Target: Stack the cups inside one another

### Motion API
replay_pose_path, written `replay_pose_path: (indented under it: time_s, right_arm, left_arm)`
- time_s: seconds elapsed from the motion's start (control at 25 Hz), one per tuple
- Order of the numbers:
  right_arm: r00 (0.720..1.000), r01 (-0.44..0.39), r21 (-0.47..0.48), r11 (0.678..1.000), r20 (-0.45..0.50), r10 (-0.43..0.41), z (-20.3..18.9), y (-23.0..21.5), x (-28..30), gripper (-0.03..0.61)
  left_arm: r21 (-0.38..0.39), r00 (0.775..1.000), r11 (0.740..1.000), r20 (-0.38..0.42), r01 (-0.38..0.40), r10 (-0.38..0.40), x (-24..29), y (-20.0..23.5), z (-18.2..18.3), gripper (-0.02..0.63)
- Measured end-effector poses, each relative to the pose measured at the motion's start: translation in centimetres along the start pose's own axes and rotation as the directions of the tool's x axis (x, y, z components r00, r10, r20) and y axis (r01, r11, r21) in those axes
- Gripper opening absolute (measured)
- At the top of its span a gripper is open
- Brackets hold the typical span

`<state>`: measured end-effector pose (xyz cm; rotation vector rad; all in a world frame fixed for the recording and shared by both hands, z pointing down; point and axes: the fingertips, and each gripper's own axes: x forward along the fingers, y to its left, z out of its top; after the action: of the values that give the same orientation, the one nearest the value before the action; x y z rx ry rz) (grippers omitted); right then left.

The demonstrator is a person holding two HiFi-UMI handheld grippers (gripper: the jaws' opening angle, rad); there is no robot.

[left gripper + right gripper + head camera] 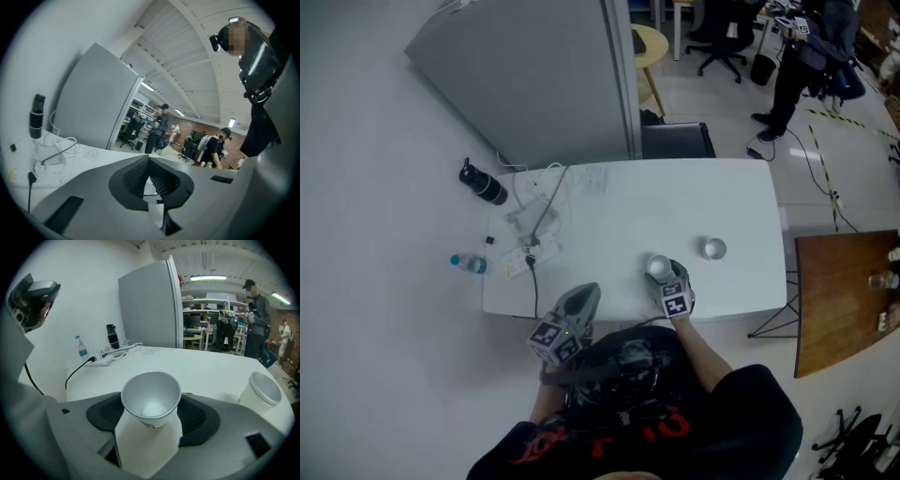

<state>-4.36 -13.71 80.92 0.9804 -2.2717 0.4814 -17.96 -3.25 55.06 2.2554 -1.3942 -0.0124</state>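
A white paper cup (658,267) stands near the front edge of the white table (675,202). My right gripper (661,274) is shut on it. In the right gripper view this cup (151,397) sits upright and empty between the dark pads (197,416) of the right gripper (151,416). A second paper cup (714,248) stands alone a little to the right, and the same second cup (262,392) shows at that view's right edge. My left gripper (579,300) hovers at the table's front edge, apart from both cups. In its own view the left gripper (150,178) is shut with nothing in it.
A power strip with cables (530,246) lies on the table's left part. A black flask (483,183) and a water bottle (469,263) are beside the left edge. A grey partition (525,84) stands behind. A wooden table (844,300) is at the right. A person (802,61) stands far back.
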Motion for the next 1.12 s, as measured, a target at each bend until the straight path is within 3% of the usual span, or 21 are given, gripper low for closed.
replay_pose_path:
  time_s: [0.08, 0.24, 0.6, 0.76, 1.0, 1.12]
  right_arm:
    - [1.0, 0.006, 0.01, 1.0, -0.015, -0.006, -1.4, -0.1, -0.9, 0.362]
    - [0.998, 0.052, 0.058, 0.997, -0.035, -0.05, -4.0, -1.4, -3.2, 0.362]
    - [0.986, 0.162, 0.185, 0.969, 0.004, -0.165, -5.4, -4.7, -9.1, 0.362]
    - [0.975, 0.18, 0.247, 0.952, 0.082, -0.206, -2.8, -5.7, -12.9, 0.362]
    - [0.958, 0.195, 0.222, 0.955, 0.167, -0.235, 1.5, -7.0, -17.5, 0.362]
    - [0.947, 0.204, 0.216, 0.955, 0.204, -0.249, 3.5, -7.8, -19.2, 0.362]
  left_arm:
    - [0.009, 0.996, 0.996, -0.028, 0.088, -0.087, 1.0, -1.7, -0.1, 0.002]
    - [-0.038, 0.973, 0.972, 0.009, 0.23, -0.23, 2.6, -4.1, 0.8, 0.003]
    - [-0.094, 0.925, 0.924, -0.05, 0.371, -0.376, 5.8, -5.9, 0.0, 0.002]
    - [-0.079, 0.916, 0.918, -0.07, 0.389, -0.395, 7.3, -6.9, 0.2, 0.002]
    - [0.004, 0.883, 0.888, -0.106, 0.46, -0.457, 8.3, -10.0, 1.1, 0.002]
    - [0.052, 0.916, 0.918, -0.109, 0.393, -0.386, 8.8, -9.8, 0.8, 0.002]
